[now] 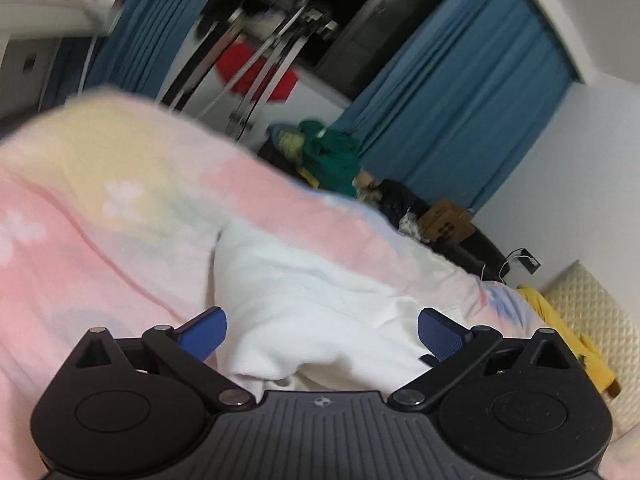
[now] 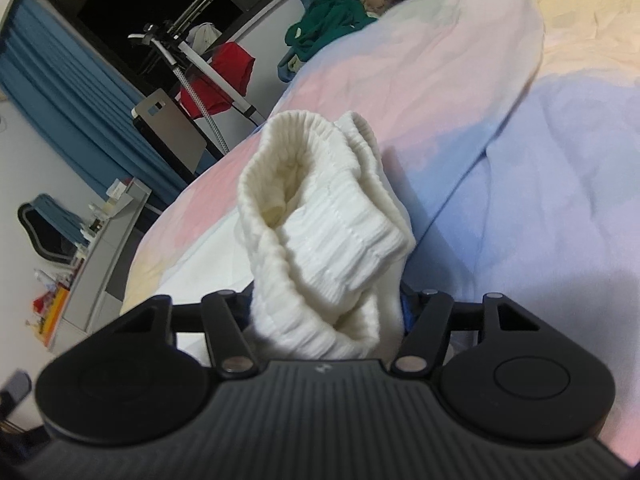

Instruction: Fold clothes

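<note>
A white knitted garment (image 1: 304,312) lies on the pastel bedspread (image 1: 100,216), right in front of my left gripper (image 1: 322,338). The left gripper is open, its blue pads either side of the white cloth, with no grip on it. My right gripper (image 2: 326,312) is shut on a ribbed cuff or hem of the white garment (image 2: 320,216), which bunches up between the fingers and hides the fingertips. The cuff is held above the bedspread (image 2: 540,168).
A green garment pile (image 1: 328,152) and dark clutter with a cardboard box (image 1: 446,220) lie past the bed's far edge. A drying rack with a red garment (image 2: 216,80), blue curtains (image 1: 460,100) and a desk (image 2: 96,248) stand around. A yellow cloth (image 1: 560,328) lies at right.
</note>
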Demonstrator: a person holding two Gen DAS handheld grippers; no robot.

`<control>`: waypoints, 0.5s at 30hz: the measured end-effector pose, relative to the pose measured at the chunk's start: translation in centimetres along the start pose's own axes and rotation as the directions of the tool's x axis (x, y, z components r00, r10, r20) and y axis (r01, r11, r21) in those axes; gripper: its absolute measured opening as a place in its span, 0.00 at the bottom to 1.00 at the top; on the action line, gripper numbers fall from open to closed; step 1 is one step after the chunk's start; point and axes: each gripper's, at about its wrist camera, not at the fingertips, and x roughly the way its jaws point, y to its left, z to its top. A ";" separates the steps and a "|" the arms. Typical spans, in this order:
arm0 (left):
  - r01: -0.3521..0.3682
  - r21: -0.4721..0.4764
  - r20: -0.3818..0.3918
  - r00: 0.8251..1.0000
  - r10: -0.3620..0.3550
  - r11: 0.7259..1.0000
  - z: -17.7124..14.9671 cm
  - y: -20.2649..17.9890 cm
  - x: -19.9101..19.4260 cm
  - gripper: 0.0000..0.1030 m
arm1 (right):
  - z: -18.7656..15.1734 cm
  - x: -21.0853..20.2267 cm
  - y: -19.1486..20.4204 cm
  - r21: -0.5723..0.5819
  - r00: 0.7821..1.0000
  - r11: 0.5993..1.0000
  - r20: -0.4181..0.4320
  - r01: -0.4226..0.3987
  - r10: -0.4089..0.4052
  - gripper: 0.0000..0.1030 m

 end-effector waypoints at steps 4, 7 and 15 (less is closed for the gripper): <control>-0.062 -0.180 -0.139 0.990 0.037 0.982 0.7 3.7 4.4 0.97 | 0.0 -0.1 0.4 -0.013 1.000 1.000 0.007 0.009 -0.009 0.62; -0.046 -0.238 -0.174 0.985 0.004 0.970 0.6 4.9 6.1 0.98 | 0.0 0.0 0.5 -0.011 1.000 1.000 0.006 0.010 -0.010 0.62; 0.022 -0.257 -0.191 0.979 -0.074 0.966 -0.2 5.2 7.9 0.97 | 0.1 -1.8 2.8 -0.108 0.996 0.993 0.072 -0.042 0.050 0.62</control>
